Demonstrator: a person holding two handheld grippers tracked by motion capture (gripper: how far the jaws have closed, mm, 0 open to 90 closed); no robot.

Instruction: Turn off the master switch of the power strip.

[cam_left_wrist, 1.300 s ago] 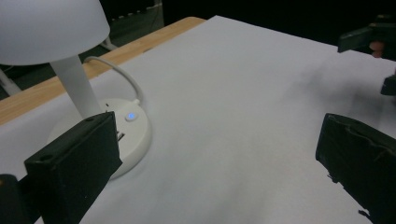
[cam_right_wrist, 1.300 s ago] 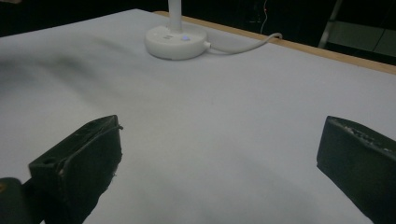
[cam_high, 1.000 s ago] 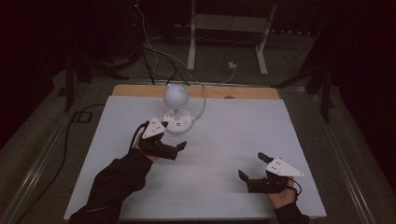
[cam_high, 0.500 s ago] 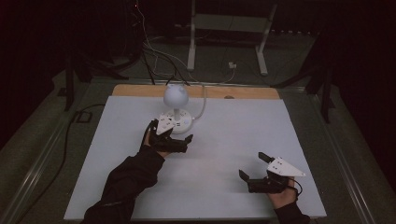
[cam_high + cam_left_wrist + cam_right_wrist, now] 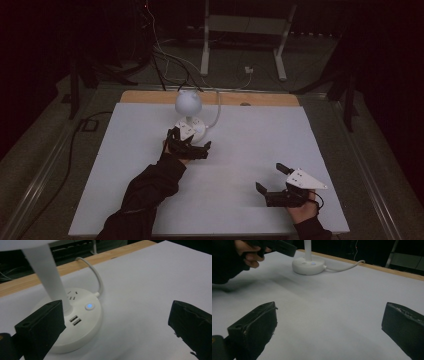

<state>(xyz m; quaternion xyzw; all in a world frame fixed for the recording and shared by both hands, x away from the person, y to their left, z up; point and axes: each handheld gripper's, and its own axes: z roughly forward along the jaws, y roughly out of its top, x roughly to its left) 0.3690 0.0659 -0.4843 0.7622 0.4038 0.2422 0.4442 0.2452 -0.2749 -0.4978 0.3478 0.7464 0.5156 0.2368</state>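
Note:
A white desk lamp [image 5: 188, 103] with a round head stands at the table's far middle. Its round base [image 5: 75, 322] carries a small button lit blue [image 5: 89, 306], two USB ports and a socket. A white cord [image 5: 96, 276] leaves the base toward the wooden back edge. My left gripper [image 5: 192, 145] is open just in front of the base, with its left jaw close beside the lamp's stem [image 5: 50, 277]. My right gripper [image 5: 270, 180] rests open near the front right of the table, nothing between its jaws. The lamp base [image 5: 308, 265] lies far ahead of it.
The table wears a white sheet [image 5: 240, 145] with a wooden strip [image 5: 260, 98] along its far edge. Cables [image 5: 165, 55] and a white metal stand [image 5: 245, 30] sit on the dark floor behind. A black cable [image 5: 75, 145] runs down the left side.
My left gripper has moved forward and to the right, from the table's left middle up to the lamp's base. The right gripper has stayed in place.

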